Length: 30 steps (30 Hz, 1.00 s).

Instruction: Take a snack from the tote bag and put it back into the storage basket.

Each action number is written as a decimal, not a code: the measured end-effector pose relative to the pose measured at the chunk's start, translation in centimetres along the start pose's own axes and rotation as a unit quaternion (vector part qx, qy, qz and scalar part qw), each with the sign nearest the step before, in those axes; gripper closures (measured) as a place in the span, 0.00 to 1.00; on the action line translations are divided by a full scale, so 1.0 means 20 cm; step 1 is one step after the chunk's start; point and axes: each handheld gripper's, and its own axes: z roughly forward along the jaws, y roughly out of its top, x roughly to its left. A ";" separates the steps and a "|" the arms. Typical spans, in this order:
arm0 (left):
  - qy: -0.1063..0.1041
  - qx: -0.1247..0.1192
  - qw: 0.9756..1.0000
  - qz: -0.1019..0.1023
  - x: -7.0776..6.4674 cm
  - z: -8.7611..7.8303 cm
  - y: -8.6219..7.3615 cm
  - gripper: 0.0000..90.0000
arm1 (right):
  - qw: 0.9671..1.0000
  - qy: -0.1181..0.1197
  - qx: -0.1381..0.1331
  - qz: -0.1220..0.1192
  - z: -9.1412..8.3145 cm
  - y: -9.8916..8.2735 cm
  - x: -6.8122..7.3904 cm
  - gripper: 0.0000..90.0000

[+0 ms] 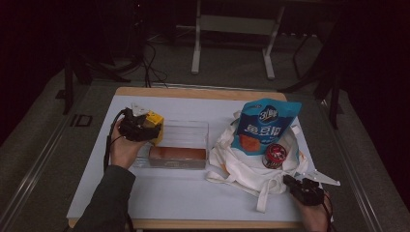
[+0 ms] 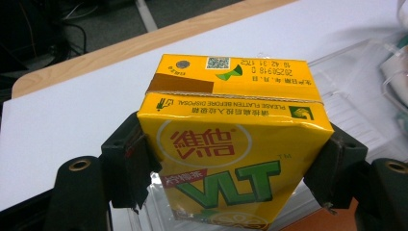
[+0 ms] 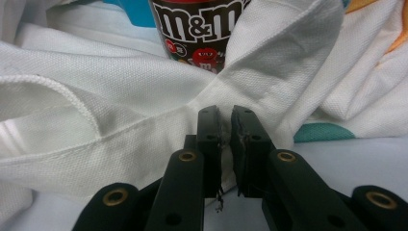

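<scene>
Overhead: white-topped, wood-edged table (image 1: 193, 198), dark room. Left gripper (image 1: 145, 126) clamps glossy yellow carton (image 2: 231, 144) over clear plastic bin (image 1: 186, 130). Right gripper (image 3: 226, 132) nearly closed, pinching white woven cloth bag (image 3: 120, 120).

Clear bin (image 1: 193, 126) mid-tabletop (image 1: 183, 198) – back part open, brown pack (image 1: 177, 153) fills its front. Left gripper (image 1: 143, 126) with yellow carton (image 1: 155, 126) crowds the bin's left wall. White tote bag (image 1: 241, 166) sprawls right of the bin, blue snack bag (image 1: 263, 126) and M&M's can (image 1: 275, 155) on top – blocks the right side. Narrow gap between bin and tote. Front strip of tabletop free, far strip too.
</scene>
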 end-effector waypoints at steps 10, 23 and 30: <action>0.002 0.017 1.000 -0.004 0.02 0.04 -0.07 0.31 | 1.000 0.000 0.000 0.000 0.00 0.00 0.00 0.91; 0.000 0.036 0.999 -0.007 0.03 0.05 -0.17 0.31 | 1.000 0.001 0.000 0.001 0.00 0.00 0.00 0.91; 0.011 0.051 0.998 -0.020 0.01 0.01 -0.20 0.31 | 1.000 0.001 -0.001 0.001 0.00 0.00 0.00 0.90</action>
